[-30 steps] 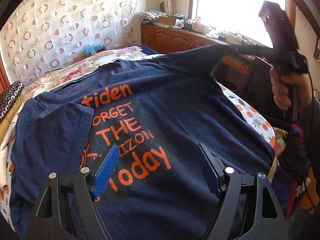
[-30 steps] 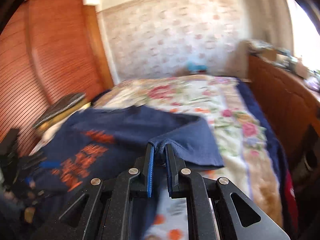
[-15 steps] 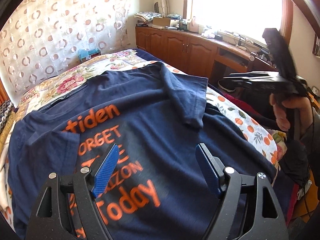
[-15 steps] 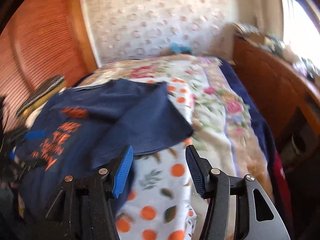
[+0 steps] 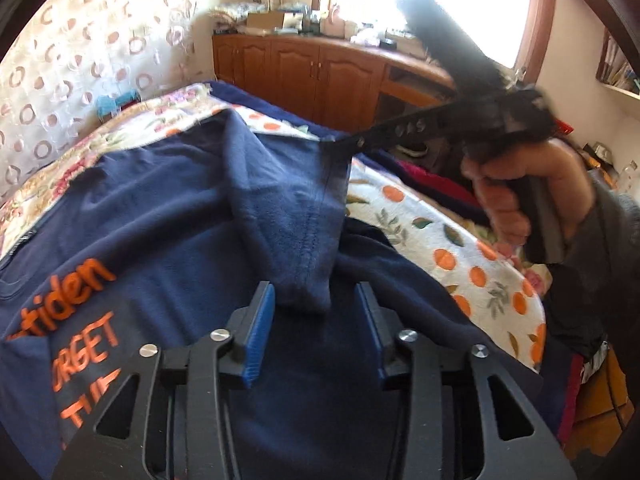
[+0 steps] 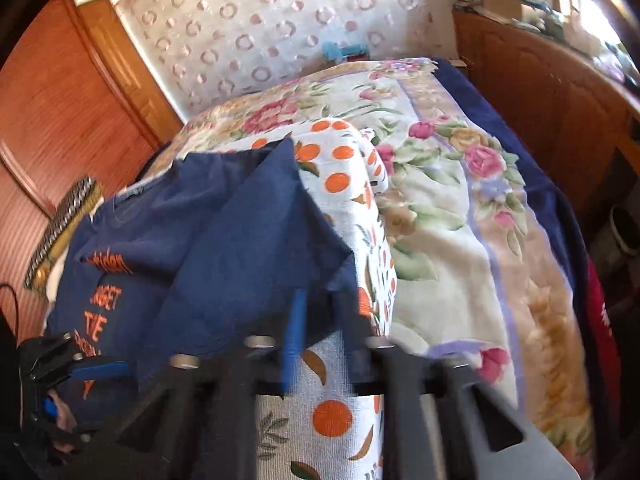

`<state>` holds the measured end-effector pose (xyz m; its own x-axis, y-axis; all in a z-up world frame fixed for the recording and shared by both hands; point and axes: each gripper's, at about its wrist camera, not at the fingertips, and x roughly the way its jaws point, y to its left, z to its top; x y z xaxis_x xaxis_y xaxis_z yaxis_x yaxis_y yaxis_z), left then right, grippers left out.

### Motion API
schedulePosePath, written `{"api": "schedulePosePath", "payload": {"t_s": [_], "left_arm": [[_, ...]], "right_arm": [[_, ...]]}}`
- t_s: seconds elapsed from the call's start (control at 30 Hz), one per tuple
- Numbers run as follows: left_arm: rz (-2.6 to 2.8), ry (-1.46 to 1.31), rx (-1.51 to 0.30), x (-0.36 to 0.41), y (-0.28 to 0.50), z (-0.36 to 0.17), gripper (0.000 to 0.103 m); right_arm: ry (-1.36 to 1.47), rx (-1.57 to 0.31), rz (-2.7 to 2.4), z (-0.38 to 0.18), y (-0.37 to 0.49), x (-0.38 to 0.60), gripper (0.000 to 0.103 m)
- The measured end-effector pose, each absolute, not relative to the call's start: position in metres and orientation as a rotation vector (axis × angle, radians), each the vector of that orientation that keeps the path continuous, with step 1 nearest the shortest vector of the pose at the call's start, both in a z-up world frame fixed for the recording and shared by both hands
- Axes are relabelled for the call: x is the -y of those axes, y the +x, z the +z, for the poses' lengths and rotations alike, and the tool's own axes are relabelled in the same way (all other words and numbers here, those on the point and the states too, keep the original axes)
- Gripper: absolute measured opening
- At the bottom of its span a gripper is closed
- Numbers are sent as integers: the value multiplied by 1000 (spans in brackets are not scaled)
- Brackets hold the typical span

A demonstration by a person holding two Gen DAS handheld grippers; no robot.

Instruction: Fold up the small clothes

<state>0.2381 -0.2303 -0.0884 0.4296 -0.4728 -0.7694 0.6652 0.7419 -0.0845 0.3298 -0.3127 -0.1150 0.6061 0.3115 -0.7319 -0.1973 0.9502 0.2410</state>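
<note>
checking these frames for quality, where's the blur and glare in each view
Left wrist: window blown out white, the right gripper and its hand motion-smeared. Right wrist: that gripper's own fingers streaked, the navy t-shirt soft; fisheye bends both.

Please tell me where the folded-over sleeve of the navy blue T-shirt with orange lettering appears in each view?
Left wrist view: the folded-over sleeve hangs centre frame, its tip between the left gripper's fingers.
Right wrist view: the sleeve lies left of centre, reaching down to the blurred right gripper.
Shared landmark: the white cloth with orange fruit print, right of the sleeve in both.
</note>
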Motion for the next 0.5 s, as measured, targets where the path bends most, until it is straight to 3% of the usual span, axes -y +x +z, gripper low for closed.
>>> {"api": "schedulePosePath", "payload": {"t_s": [0.17, 0.23, 0.5], "left_arm": [[-686, 282, -872, 241, 244, -95, 26], [-679, 262, -868, 237, 246, -93, 11], [-685, 166, -822, 206, 238, -74, 9]], "right_arm": [[117, -787, 369, -88, 331, 304, 0], [111, -752, 392, -75, 325, 301, 0], [46, -695, 352, -65, 303, 292, 0]]}}
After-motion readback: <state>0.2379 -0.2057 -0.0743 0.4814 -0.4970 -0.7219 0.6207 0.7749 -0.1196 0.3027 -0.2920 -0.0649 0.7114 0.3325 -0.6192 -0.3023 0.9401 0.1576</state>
